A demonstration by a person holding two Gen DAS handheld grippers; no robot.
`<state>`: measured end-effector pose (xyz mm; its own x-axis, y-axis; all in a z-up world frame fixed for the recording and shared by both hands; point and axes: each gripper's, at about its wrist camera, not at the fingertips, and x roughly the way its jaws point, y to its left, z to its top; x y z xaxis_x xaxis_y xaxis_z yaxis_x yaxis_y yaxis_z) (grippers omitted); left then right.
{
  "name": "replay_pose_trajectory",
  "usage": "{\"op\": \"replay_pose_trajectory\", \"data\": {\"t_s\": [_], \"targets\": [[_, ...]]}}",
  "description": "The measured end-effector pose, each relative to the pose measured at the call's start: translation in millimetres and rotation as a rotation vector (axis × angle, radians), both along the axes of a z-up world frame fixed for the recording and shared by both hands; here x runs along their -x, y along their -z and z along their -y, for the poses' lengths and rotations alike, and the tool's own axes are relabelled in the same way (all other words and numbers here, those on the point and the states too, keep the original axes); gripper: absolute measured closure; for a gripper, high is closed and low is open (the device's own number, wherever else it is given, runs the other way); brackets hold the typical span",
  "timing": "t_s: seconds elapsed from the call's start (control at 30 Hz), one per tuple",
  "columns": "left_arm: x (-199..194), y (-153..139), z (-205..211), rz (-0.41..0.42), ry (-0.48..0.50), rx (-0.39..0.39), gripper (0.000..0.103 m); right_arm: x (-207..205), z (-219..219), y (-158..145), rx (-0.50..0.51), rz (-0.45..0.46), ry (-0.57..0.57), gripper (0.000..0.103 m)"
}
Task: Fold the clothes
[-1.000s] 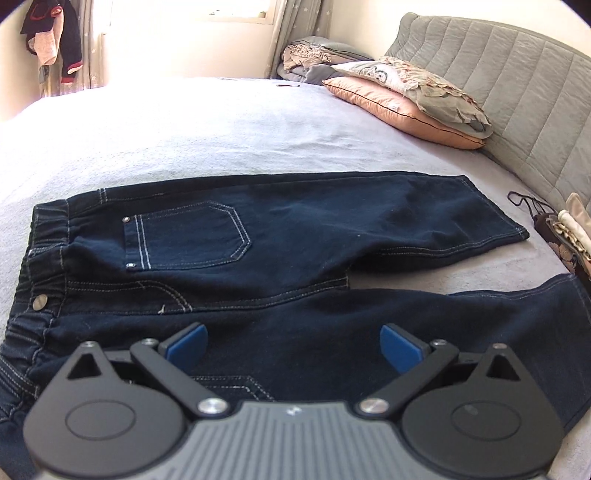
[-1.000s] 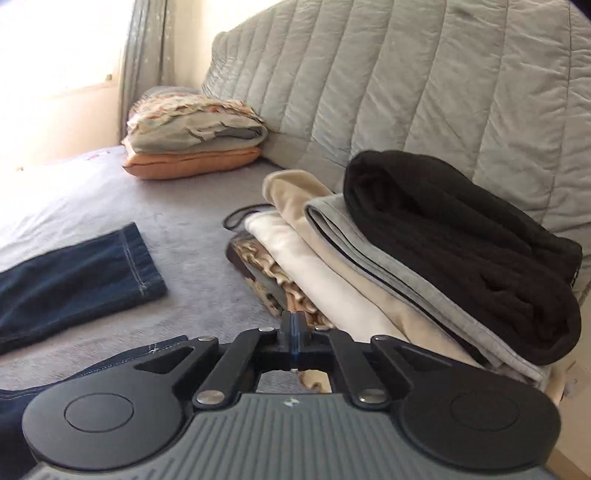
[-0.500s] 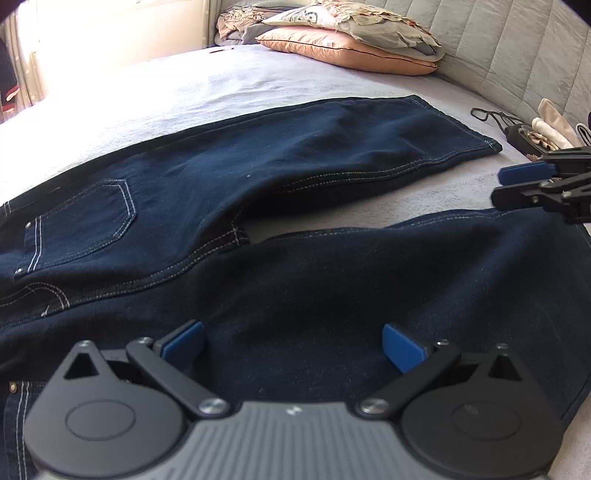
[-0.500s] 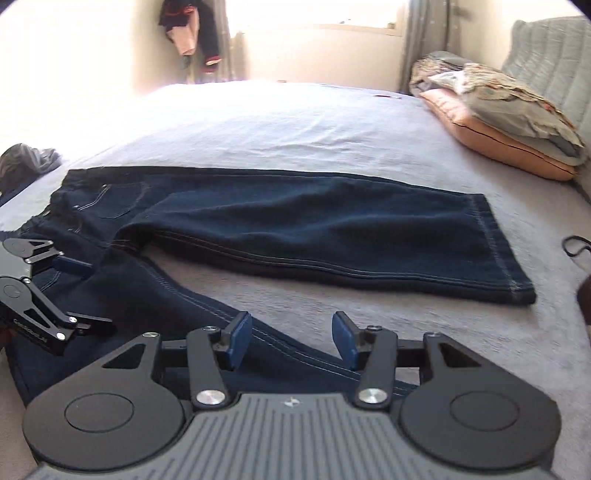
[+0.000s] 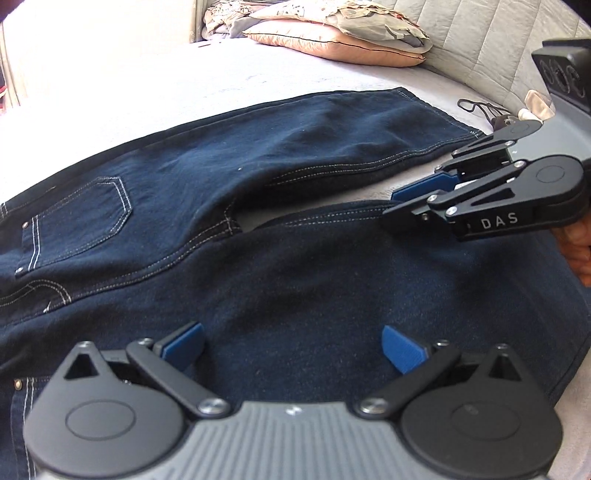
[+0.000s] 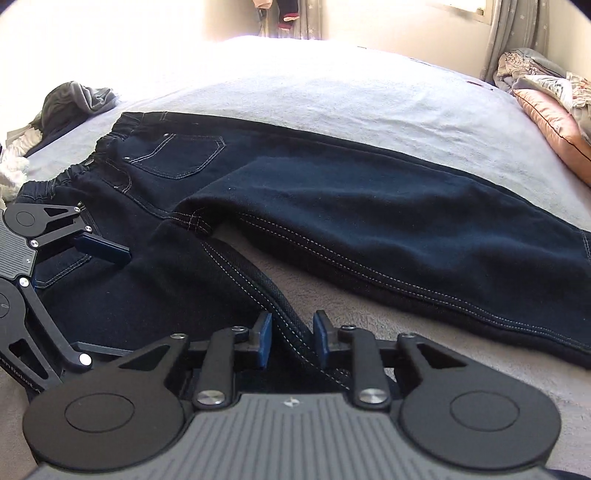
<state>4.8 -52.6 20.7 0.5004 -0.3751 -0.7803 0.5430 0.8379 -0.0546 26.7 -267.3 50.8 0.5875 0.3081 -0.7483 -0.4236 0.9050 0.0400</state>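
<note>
Dark jeans (image 6: 332,206) lie lengthwise across the bed (image 6: 332,85), waistband toward the clothes heap (image 6: 74,103) (hems toward the pillows (image 5: 332,40)). Right gripper (image 6: 291,341) is closing around the near leg's seam; left gripper (image 5: 291,345) is spread wide above the denim.

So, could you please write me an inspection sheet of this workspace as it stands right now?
Surface: grey bedspread, bright sun on its far part.
Job's things: dark jeans spread flat, back pocket up, legs apart.
Clutter: crumpled grey garment past the waistband; pillows by the headboard; folded light cloth, mostly hidden.
Grippers: left gripper open above the near leg; right gripper closing, the near leg's inner seam between its pads, apparently not pressed yet.
Cables: a thin black cord on the bedspread.
Surroundings: quilted grey headboard, curtain, clothes hanging.
</note>
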Motion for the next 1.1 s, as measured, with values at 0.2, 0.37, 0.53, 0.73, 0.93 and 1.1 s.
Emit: {"op": "replay_pose_trajectory", "data": {"t_s": [0.2, 0.37, 0.53, 0.73, 0.93, 1.1], "targets": [[-12, -4, -19, -0.051, -0.079, 0.117, 0.000, -10, 13, 7, -0.106, 0.028, 0.090, 0.061], [-20, -5, -33, -0.094, -0.125, 0.201, 0.000, -32, 53, 26, -0.541, -0.063, 0.407, 0.040], [-19, -4, -29, -0.086, -0.122, 0.184, 0.000, -30, 86, 60, -0.884, -0.112, 0.654, 0.040], [-20, -4, -30, -0.081, -0.115, 0.176, 0.000, -28, 83, 56, -0.841, -0.165, 0.699, 0.052], [-22, -2, -29, -0.082, -0.119, 0.174, 0.000, -23, 97, 69, -0.921, -0.139, 0.792, 0.052], [-21, -4, -33, -0.087, -0.120, 0.186, 0.000, -26, 88, 64, -0.785, -0.070, 0.745, 0.098]]}}
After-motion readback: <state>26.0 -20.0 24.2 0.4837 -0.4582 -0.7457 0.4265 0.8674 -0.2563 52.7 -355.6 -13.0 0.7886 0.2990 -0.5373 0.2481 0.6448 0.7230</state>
